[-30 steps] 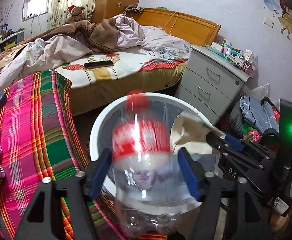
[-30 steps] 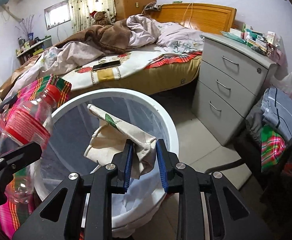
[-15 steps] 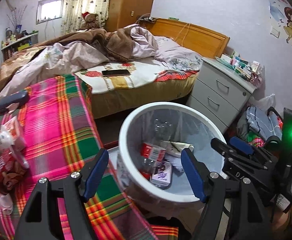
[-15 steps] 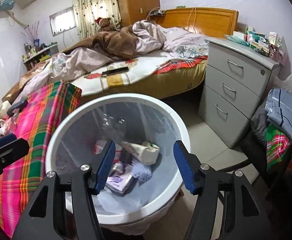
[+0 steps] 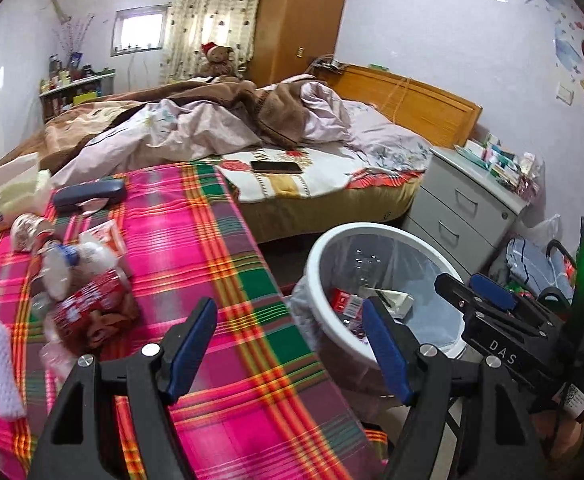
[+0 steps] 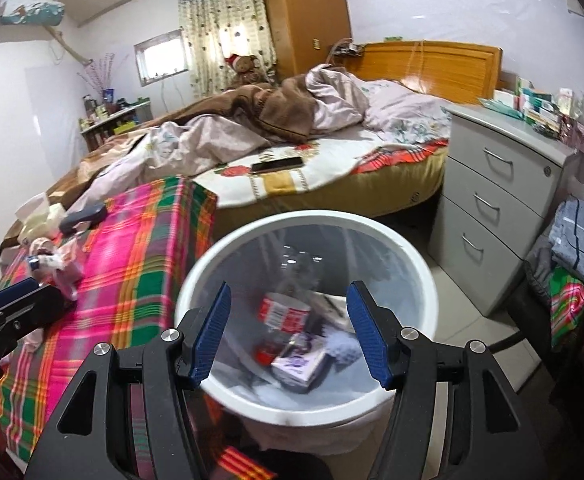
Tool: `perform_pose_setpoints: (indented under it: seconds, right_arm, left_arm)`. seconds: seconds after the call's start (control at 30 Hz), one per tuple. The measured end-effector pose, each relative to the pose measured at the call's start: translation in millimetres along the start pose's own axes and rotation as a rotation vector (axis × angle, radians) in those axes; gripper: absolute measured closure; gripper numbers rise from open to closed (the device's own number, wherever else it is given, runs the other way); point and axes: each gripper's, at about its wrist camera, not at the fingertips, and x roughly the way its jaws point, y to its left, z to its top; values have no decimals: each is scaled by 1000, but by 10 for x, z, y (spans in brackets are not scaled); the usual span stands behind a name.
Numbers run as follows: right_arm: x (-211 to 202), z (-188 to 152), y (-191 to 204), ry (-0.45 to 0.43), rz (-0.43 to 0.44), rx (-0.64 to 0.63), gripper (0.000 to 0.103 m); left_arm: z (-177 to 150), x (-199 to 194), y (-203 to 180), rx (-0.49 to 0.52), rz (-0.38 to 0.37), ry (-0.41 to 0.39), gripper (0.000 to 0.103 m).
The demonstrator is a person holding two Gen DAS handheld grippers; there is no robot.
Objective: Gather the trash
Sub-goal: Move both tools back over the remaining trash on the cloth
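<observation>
While the right gripper (image 6: 288, 332) hangs over the white bin (image 6: 420, 264), its jaws just parted and empty, a red-labelled bottle (image 6: 286, 314) lies inside among wrappers. Beside it the left gripper (image 5: 290, 344) gapes empty above the plaid cloth (image 5: 228, 264), near more trash (image 5: 84, 300).

Blurred trash pile (image 5: 84, 300) on plaid cloth (image 5: 228, 280), perhaps wrappers; items indistinct.
</observation>
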Motion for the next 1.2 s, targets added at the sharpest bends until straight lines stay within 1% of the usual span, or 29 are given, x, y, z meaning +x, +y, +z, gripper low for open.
perform_pose_setpoints:
  seconds: [0.07, 0.2, 0.37, 0.47, 0.7, 0.87, 0.93, 1.03, 1.13, 1.2]
  right_arm:
    - [-12, -12, 82, -5, 22, -8, 41]
    - [-24, -30, 296, -20, 78, -31, 41]
    - [-26, -35, 565, -34, 150, -75, 41]
    - [13, -47, 741, -26, 195, -105, 41]
    - [53, -96, 1065, -7, 268, -164, 41]
    - [152, -108, 1296, 38, 316, -195, 41]
    - [194, -118, 1399, 53, 347, -202, 41]
    - [283, -121, 1578, 87, 378, -205, 41]
    - [335, -130, 1720, 116, 419, -192, 41]
    - [384, -133, 1819, 131, 432, -186, 41]
  left_arm:
    - [-32, -79, 87, -3, 28, -11, 27]
    - [-96, -207, 291, -39, 53, -22, 27]
    - [-206, -410, 585, -78, 136, -53, 26]
    - [-271, -505, 777, -111, 175, -63, 26]
    - [-419, -718, 1234, -189, 275, -77, 26]
    - [-523, -804, 1540, -239, 325, -73, 26]
    - [-584, -824, 1698, -269, 350, -59, 26]
    - [-656, -822, 1892, -306, 364, -43, 26]
    - [-719, -794, 2038, -323, 390, -19, 26]
    - [-763, -774, 2149, -350, 385, -6, 26]
